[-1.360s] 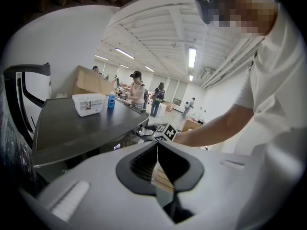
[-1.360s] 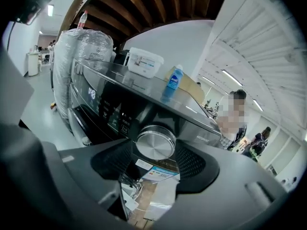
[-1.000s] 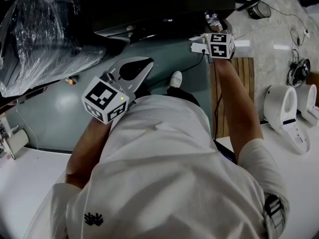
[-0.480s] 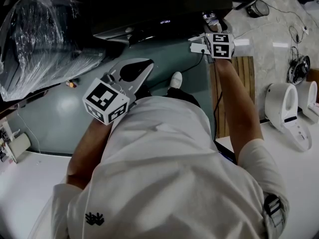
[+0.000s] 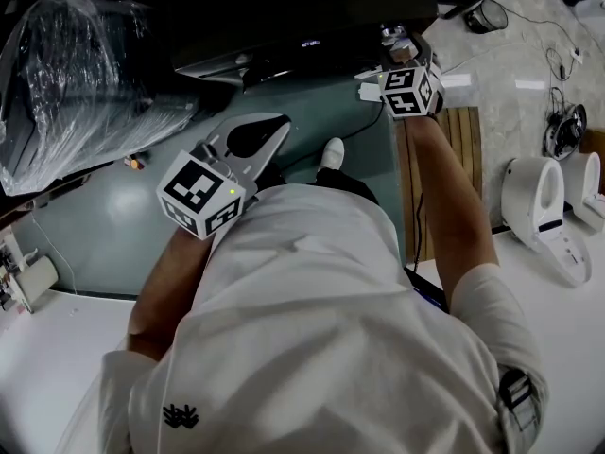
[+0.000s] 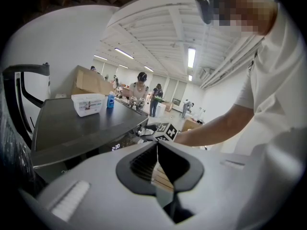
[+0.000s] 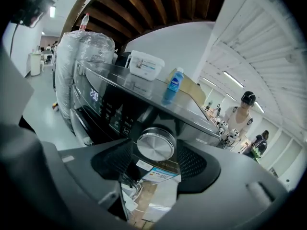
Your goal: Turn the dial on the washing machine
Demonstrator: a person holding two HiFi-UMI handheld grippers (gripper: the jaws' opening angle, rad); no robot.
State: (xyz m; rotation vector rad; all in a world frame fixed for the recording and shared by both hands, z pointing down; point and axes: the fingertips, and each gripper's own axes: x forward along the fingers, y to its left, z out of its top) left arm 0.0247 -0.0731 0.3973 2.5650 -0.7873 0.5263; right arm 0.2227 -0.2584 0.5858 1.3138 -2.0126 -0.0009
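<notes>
The dark washing machine (image 5: 312, 8) stands ahead of me, its control panel (image 7: 103, 104) lit. Its round silver dial (image 7: 155, 145) sits between the two jaws of my right gripper (image 7: 156, 164), which is shut on it, a pad at each side of its rim. In the head view the right gripper (image 5: 399, 41) reaches to the machine's right front corner and hides the dial. My left gripper (image 5: 269, 130) hangs in the air in front of my chest, away from the machine. It is shut with nothing in it, and its pads (image 6: 157, 162) meet.
A white box (image 7: 146, 63) and a blue bottle (image 7: 175, 85) stand on the machine's top. A plastic-wrapped appliance (image 5: 76, 64) is at the left. A wooden slat mat (image 5: 454, 187) and white devices (image 5: 544, 211) lie to the right. Several people stand far back.
The right gripper has edged up to the machine's front and rolled: its marker cube now sits tilted. The left gripper has barely moved.
</notes>
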